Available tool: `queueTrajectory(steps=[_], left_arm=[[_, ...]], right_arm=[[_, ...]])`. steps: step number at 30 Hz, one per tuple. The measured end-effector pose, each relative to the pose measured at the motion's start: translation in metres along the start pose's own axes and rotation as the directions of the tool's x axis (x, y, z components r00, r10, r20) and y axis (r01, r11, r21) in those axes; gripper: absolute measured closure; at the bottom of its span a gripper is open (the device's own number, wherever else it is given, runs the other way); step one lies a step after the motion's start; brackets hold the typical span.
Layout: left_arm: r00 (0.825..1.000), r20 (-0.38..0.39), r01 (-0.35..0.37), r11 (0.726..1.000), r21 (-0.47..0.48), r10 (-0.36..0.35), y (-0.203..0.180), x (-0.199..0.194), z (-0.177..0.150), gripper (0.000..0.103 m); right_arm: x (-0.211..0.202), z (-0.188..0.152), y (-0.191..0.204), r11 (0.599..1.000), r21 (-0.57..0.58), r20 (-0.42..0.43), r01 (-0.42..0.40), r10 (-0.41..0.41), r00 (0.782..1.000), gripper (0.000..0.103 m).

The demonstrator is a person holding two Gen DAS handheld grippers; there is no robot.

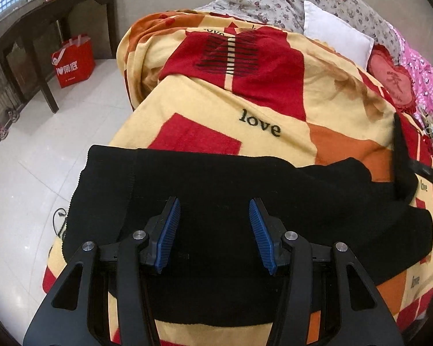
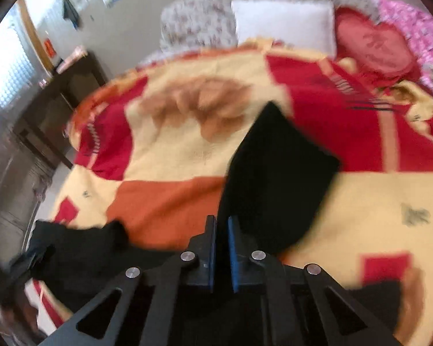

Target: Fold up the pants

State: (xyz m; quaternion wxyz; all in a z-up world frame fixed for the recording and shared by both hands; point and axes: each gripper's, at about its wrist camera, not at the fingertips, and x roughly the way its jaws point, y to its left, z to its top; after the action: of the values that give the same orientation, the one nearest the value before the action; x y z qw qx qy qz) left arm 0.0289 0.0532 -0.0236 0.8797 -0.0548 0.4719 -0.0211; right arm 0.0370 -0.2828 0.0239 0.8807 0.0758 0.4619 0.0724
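Black pants (image 1: 216, 178) lie spread across a yellow, red and orange blanket (image 1: 216, 109) on a bed. My left gripper (image 1: 213, 201) hangs just over the pants near their left end. It is open, its blue pads apart with only flat cloth beneath them. At the right edge of that view a strip of the pants (image 1: 401, 150) stands up off the blanket. In the blurred right wrist view my right gripper (image 2: 221, 219) is shut on the pants, and a black flap (image 2: 274, 173) rises from between its pads. More of the black cloth (image 2: 80, 248) lies at the lower left.
The bed's left edge drops to a white tiled floor (image 1: 43, 150). A dark wooden table (image 1: 43, 28) and a red shopping bag (image 1: 72, 60) stand there. A white pillow (image 1: 337, 34), a red heart cushion (image 1: 389, 77) and a floral quilt (image 1: 274, 0) lie at the bed's far end.
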Motion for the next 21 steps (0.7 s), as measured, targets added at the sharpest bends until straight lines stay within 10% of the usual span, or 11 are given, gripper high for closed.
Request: queueTrajectory(steps=[8,13,21], left_arm=[[1.000,-0.002,0.030,0.999,0.028,-0.030,-0.015,-0.014,-0.010,0.054],[0.994,0.006,0.105,0.995,0.001,-0.105,-0.026,-0.026,-0.011,0.054],[0.988,-0.016,0.153,0.988,0.022,-0.153,-0.052,-0.028,-0.013,0.053]], right_arm=[[-0.042,-0.077,-0.091,0.969,0.245,0.005,0.007,-0.008,1.000,0.097],[-0.031,-0.035,-0.044,0.985,0.171,0.051,-0.016,0.007,0.999,0.062],[0.046,0.040,0.032,0.992,0.016,-0.058,0.125,-0.124,0.991,0.054]])
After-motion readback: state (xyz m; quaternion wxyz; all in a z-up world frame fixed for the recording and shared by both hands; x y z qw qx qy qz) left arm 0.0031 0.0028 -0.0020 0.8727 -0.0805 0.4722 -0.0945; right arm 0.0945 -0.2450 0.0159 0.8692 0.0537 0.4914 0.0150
